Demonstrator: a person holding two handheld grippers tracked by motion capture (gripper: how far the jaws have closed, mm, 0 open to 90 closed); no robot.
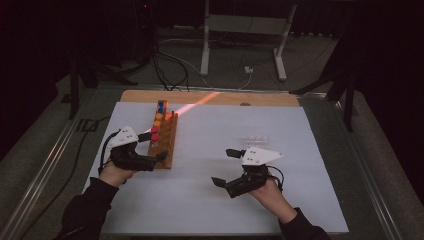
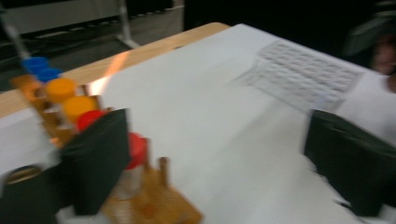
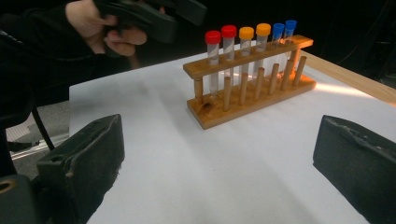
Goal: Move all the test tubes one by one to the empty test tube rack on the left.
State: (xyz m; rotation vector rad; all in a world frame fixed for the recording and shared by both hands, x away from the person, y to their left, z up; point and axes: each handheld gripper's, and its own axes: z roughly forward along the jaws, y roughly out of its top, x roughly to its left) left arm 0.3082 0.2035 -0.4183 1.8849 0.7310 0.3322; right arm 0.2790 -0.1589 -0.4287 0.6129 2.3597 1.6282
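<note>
Red-capped clear test tube (image 3: 213, 56) stands in the wooden peg rack (image 3: 252, 100) just beside the left gripper (image 1: 156, 150), whose spread jaws hold nothing. Right gripper (image 1: 226, 167), well apart, gapes empty over white paper (image 1: 210, 150).

tubes (image 3: 243, 51) in rack (image 3: 252, 100), on table (image 1: 210, 200)

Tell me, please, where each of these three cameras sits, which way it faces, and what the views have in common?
High view: above the person's side, looking forward and down on the white table; both forearms, the left tool and the right tool show.
Left gripper view: rides the left tool, looking past the tube rack across the table; its jaws stand wide.
Right gripper view: rides the right tool, facing the rack's long side; its open jaws and the person's left hand show.
Shared: all three show the rack with red, orange and blue caps.
</note>
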